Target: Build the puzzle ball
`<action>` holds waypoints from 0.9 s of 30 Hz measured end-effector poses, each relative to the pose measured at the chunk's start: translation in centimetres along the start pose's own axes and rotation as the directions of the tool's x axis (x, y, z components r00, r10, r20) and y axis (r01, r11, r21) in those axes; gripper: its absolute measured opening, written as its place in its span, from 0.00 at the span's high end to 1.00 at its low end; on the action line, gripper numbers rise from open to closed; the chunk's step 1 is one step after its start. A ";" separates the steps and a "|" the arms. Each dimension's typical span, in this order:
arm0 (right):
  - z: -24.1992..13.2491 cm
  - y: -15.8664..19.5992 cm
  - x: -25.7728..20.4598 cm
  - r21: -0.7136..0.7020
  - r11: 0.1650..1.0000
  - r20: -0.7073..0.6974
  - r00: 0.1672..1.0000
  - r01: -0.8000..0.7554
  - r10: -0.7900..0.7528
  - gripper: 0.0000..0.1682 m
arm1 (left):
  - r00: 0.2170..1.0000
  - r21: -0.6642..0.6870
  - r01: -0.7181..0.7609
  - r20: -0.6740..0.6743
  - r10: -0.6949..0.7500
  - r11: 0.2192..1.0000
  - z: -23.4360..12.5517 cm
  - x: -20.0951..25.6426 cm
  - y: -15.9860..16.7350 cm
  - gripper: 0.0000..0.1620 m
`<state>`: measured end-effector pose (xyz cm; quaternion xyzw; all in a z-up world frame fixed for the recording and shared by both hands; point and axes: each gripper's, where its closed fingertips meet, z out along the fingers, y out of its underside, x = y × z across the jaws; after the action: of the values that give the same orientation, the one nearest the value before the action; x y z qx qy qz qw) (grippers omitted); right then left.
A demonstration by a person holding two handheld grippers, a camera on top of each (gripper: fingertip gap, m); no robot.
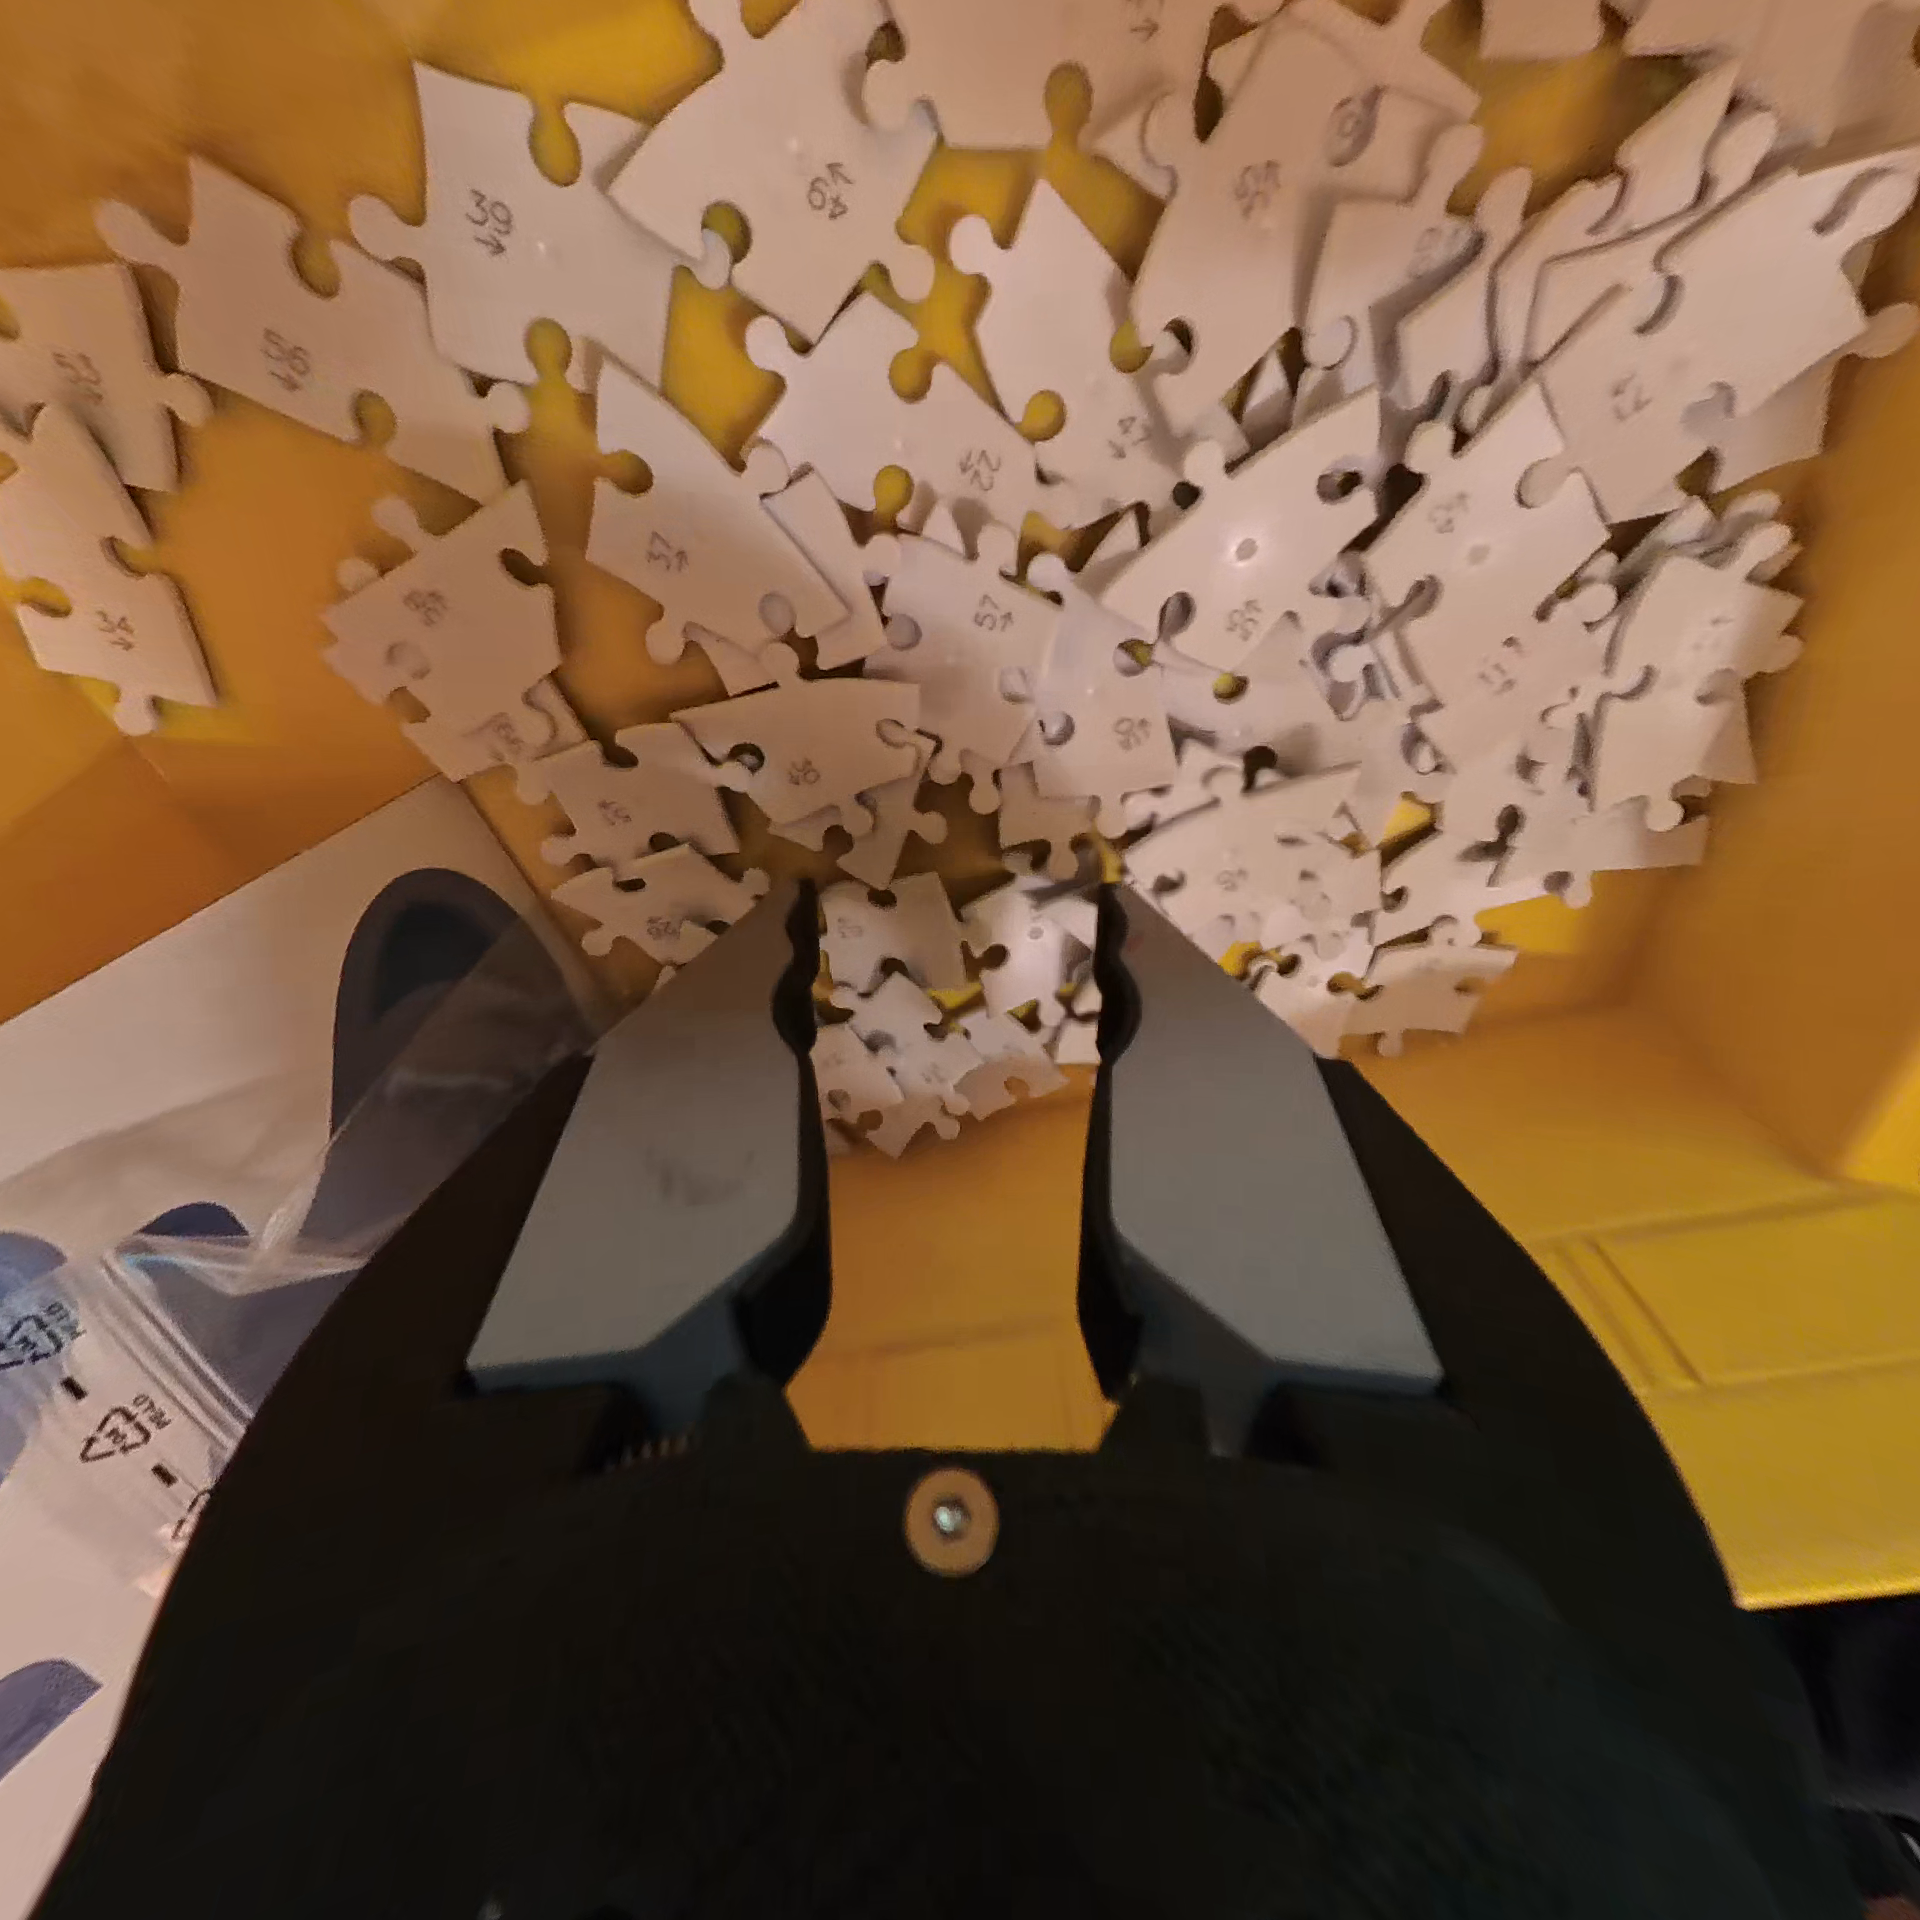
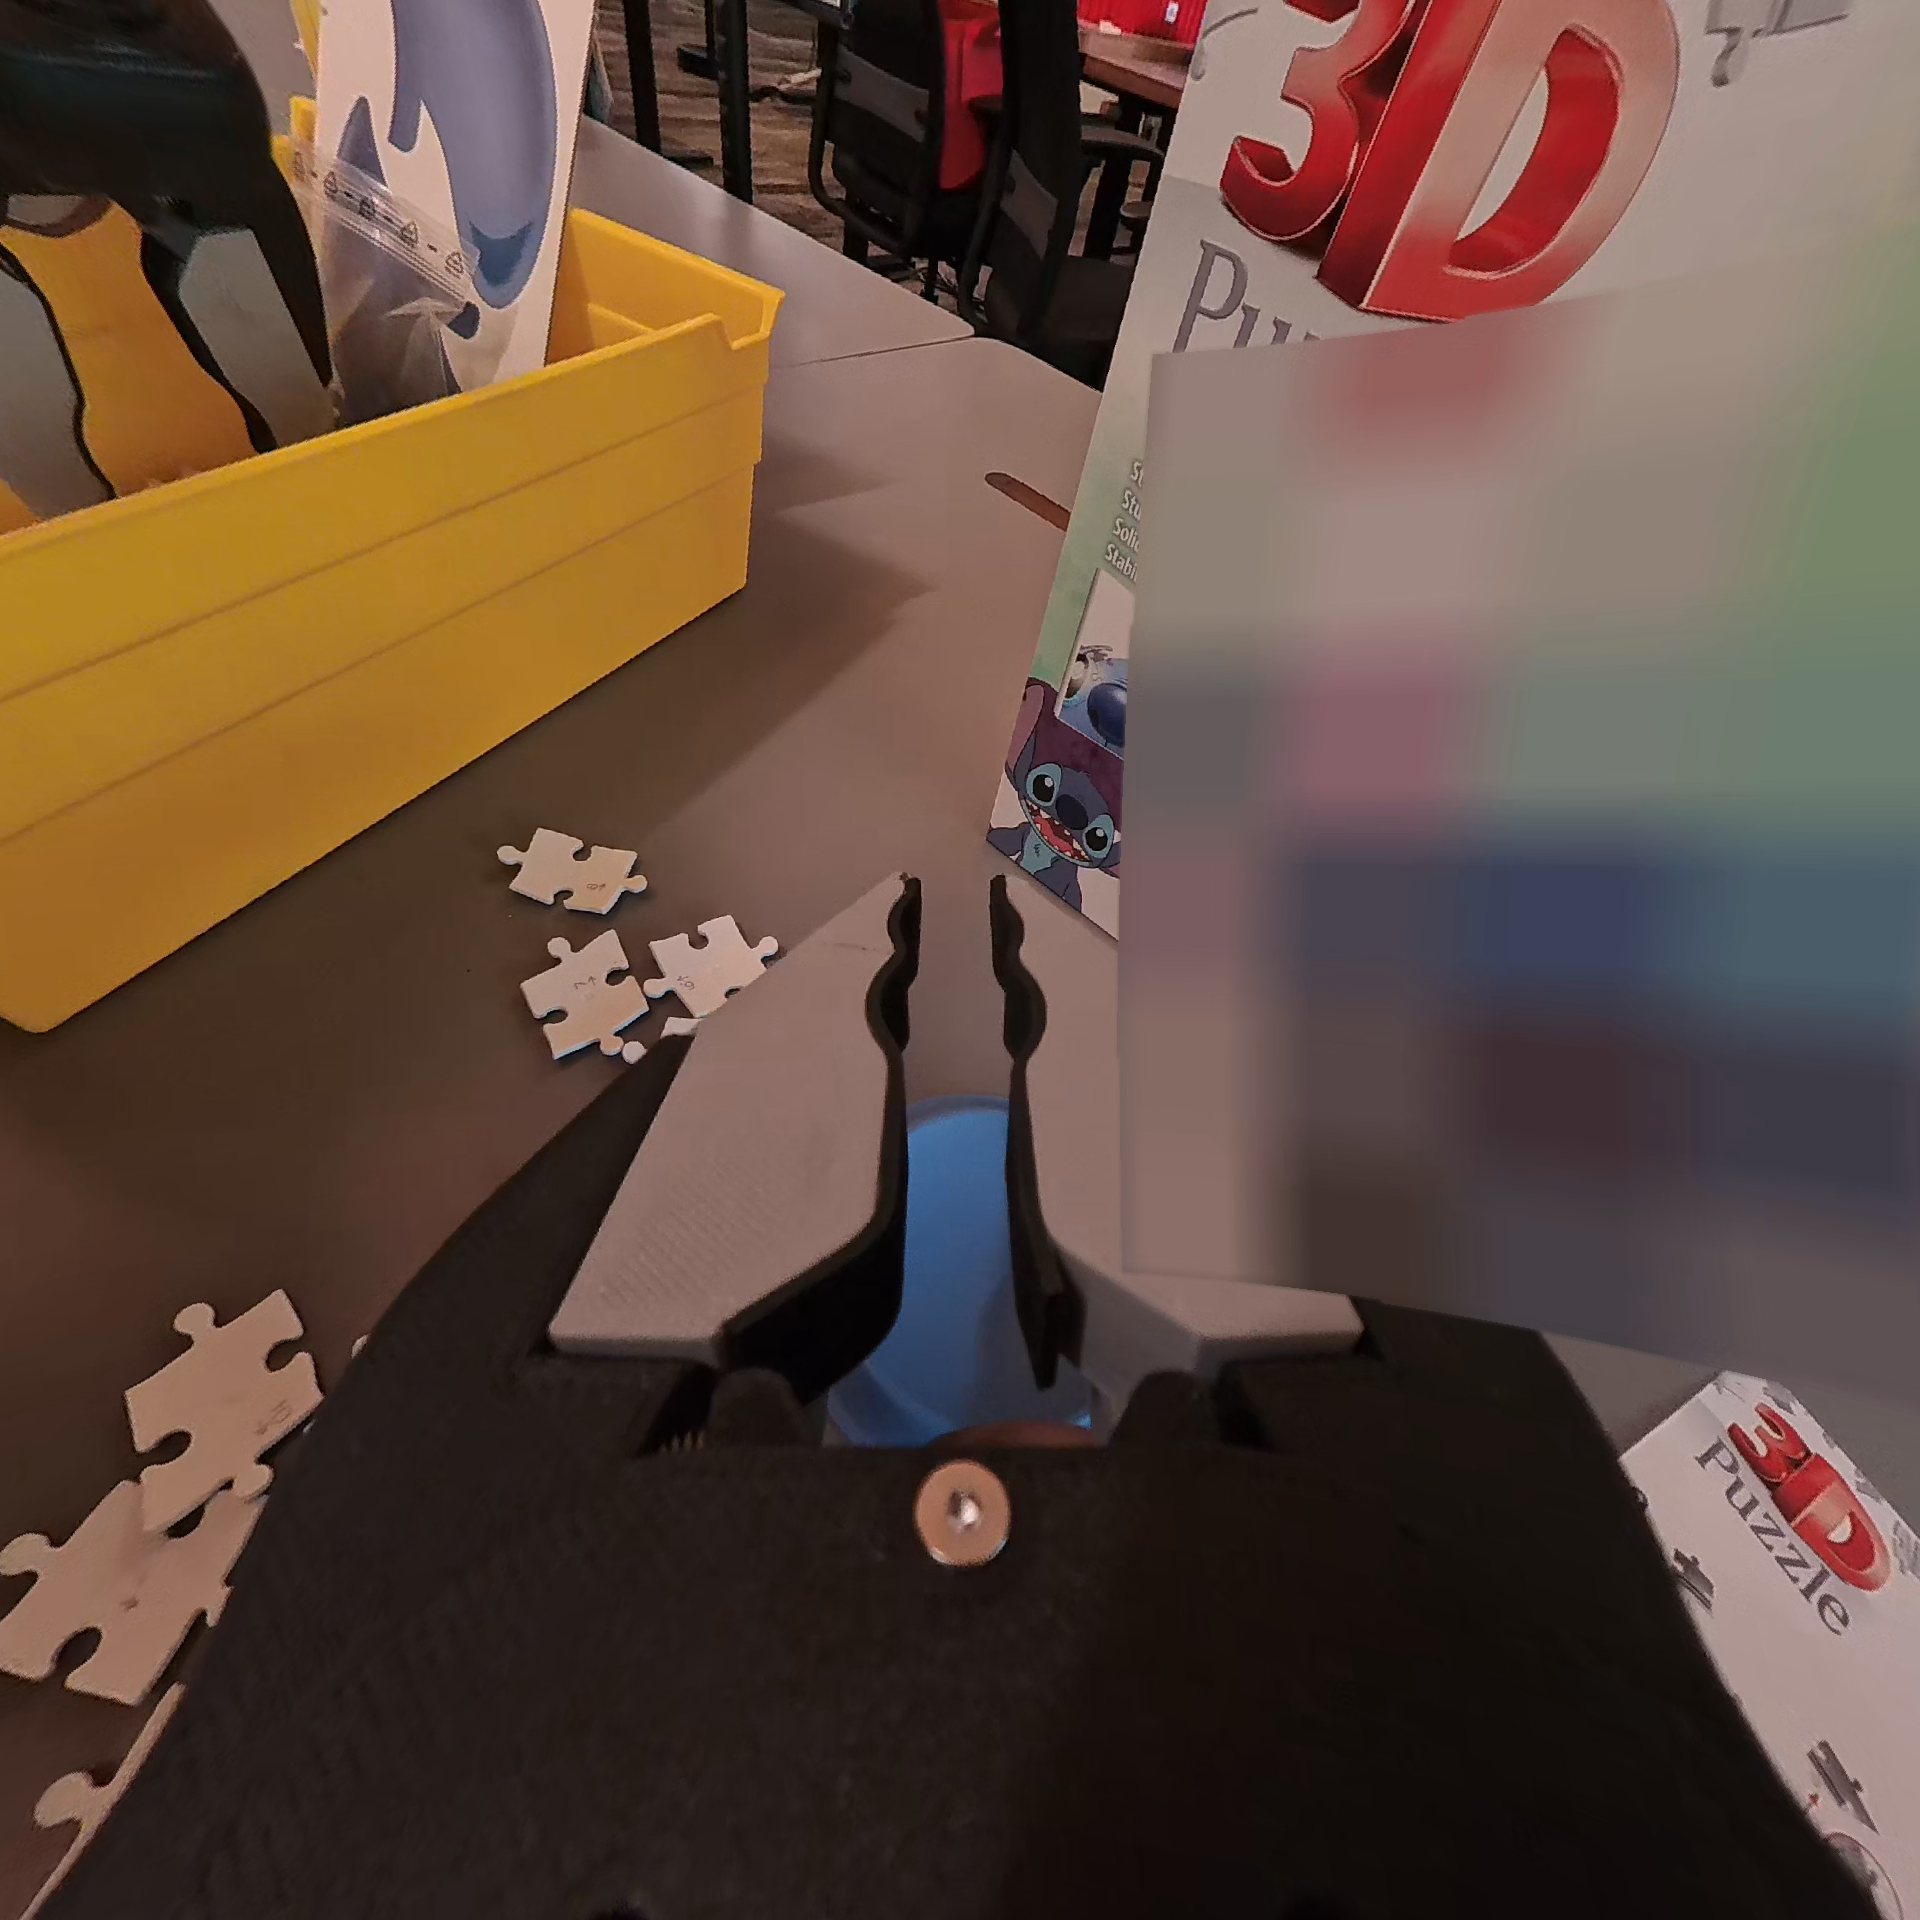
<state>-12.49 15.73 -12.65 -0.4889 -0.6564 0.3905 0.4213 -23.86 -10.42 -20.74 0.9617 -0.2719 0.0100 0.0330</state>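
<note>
While the left gripper (image 1: 951, 904) hangs over the heap of pale grey curved plastic puzzle pieces (image 1: 1039, 540) in the yellow plastic bin (image 1: 1714, 935), its jaws stand well apart and hold nothing — best to single out one top piece lying clear and close on its edge.

Over the grey bench (image 2: 831, 644), the right gripper (image 2: 956, 883) is slightly parted, empty, a blue plastic object (image 2: 951, 1247) beneath it — a few loose pieces (image 2: 623, 956) lie nearby, ready for joining.

Dim warm light — blurred, warped edges
</note>
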 end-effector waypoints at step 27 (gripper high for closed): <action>-0.5 -0.7 0.1 0.022 1.000 -0.008 1.000 0.011 -0.011 0.94 | 0.996 0.305 -0.062 0.076 0.040 0.950 -2.0 -2.3 -5.2 0.70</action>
<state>-12.23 15.73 -11.84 -0.4822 -0.6532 0.3936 0.4312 -23.10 -4.71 -19.14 0.9476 -0.2928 0.0200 -0.1262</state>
